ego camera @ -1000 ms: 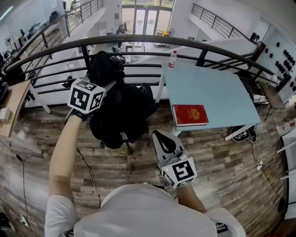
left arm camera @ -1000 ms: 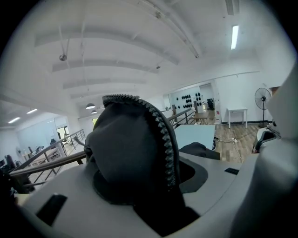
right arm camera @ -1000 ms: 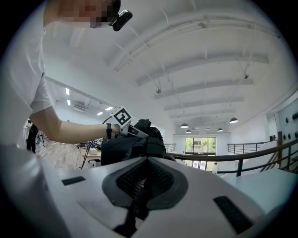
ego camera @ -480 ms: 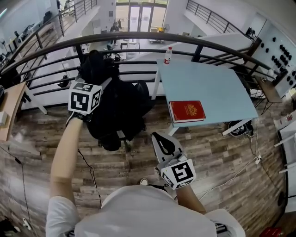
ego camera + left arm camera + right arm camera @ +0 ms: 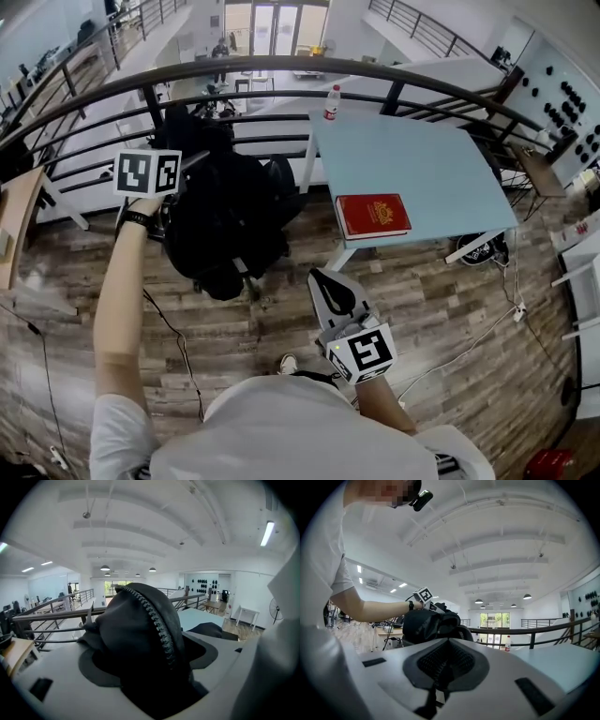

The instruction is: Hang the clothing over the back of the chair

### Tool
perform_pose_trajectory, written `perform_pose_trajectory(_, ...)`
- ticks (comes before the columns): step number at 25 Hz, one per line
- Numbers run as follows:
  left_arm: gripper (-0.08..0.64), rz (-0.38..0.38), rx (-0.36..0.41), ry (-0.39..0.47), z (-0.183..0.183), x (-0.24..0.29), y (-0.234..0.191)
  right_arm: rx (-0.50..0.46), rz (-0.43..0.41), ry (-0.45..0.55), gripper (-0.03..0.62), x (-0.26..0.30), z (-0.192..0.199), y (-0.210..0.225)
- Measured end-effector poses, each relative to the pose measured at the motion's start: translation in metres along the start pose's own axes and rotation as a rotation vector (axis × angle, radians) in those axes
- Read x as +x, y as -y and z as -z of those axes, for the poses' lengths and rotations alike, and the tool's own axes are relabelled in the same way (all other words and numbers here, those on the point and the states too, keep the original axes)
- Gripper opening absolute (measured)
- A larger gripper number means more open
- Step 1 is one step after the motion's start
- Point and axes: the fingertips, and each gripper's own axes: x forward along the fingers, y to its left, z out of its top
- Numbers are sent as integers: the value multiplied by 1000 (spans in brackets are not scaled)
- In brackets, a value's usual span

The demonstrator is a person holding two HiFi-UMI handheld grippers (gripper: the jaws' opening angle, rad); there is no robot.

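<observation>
- Black jacket [image 5: 230, 220], soft and likely light (the zip edge looks the surest hold), drapes the chair [image 5: 246, 277], upper left.
- Left gripper [image 5: 150, 677] jaws opening around the fabric; right gripper [image 5: 440, 667] clenched, empty.

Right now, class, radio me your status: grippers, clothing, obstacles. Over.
Left gripper opening, black clothing between its jaws. Right gripper shut, empty. Clothing heaped over chair. Railing close behind, table alongside.
</observation>
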Motion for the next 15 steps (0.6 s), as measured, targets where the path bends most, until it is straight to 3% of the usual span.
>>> perform_pose_trajectory(8,392,6,68,1,1,-11,-3,19,9,-4,17,0,6,6)
perform_pose_trajectory(10,421,14,85,-1,2,-12,-4,19,0,-4,17,3,7,4)
perform_pose_trajectory(15,449,-29,141,-74,8,-19,-20,25,-17,-3,17,9,7,2)
